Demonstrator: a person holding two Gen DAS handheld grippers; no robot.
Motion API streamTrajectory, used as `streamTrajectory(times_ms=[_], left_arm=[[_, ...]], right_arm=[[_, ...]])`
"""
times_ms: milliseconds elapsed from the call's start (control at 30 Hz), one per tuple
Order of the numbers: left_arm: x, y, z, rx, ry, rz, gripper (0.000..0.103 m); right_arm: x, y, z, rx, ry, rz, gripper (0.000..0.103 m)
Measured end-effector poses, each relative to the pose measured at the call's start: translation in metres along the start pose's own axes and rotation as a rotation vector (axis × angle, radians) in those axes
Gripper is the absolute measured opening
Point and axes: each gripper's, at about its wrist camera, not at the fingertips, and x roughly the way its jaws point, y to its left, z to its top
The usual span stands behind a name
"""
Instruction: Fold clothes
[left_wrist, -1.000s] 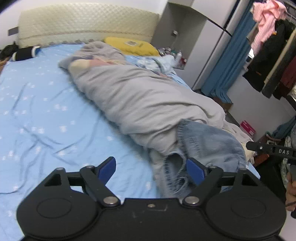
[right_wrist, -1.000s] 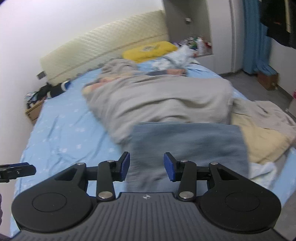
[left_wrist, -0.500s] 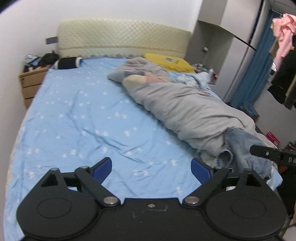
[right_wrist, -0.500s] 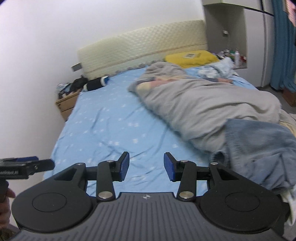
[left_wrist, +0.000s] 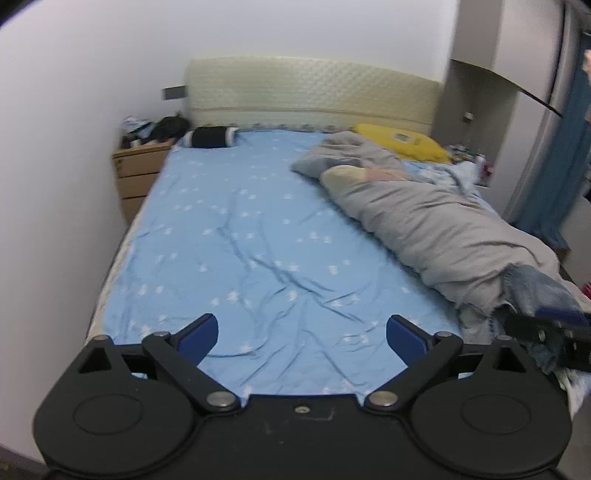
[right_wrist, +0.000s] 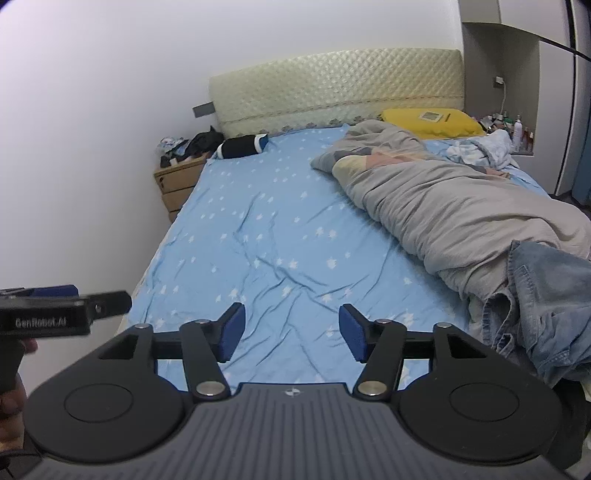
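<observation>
Though near, jeans (right_wrist: 546, 306) right of tongs (right_wrist: 291, 332)

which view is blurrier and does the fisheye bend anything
Left wrist view: softer, the denim garment and right gripper smeared at the edge. Right wrist view: crisper, sheet creases clear. Both bow the headboard and walls; flat dim light, no glare.

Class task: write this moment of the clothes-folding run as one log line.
left gripper: opening, empty | right gripper: opening, empty | jeans: crumpled beside grey duvet, untouched | blue sheet: bare in front
</observation>
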Motion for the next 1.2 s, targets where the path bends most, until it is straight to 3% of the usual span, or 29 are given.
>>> streamTrajectory(times_ms=[167,267,333,433,667,1200], left_arm=[[-0.009,0.003,-0.009,-0.021,-0.008,0.098,0.098],[-0.016,0.002,-0.015,-0.039,-0.012,0.126,0.101],[-0.015,0.001,-0.017,-0.045,0.001,0.132,0.101],[-0.012,0.000,-0.017,-0.042,0.016,0.147,0.101],[-0.010,0.002,-0.009,-0.049,0.001,0.182,0.103],[-0.002,0.005,-0.006,-0.073,0.040,0.214,0.103]], right_arm=[[-0.002,0.011,-0.006,-0.037,0.015,0.005,0.063],[0.000,0.012,-0.002,-0.048,0.005,-0.003,0.073],[0.001,0.013,-0.001,-0.052,-0.009,-0.006,0.090],[0.007,0.013,-0.002,-0.059,-0.001,-0.018,0.096],[0.019,0.018,-0.004,-0.067,0.048,-0.031,0.099],[0.030,0.027,0.002,-0.085,0.044,-0.042,0.099]])
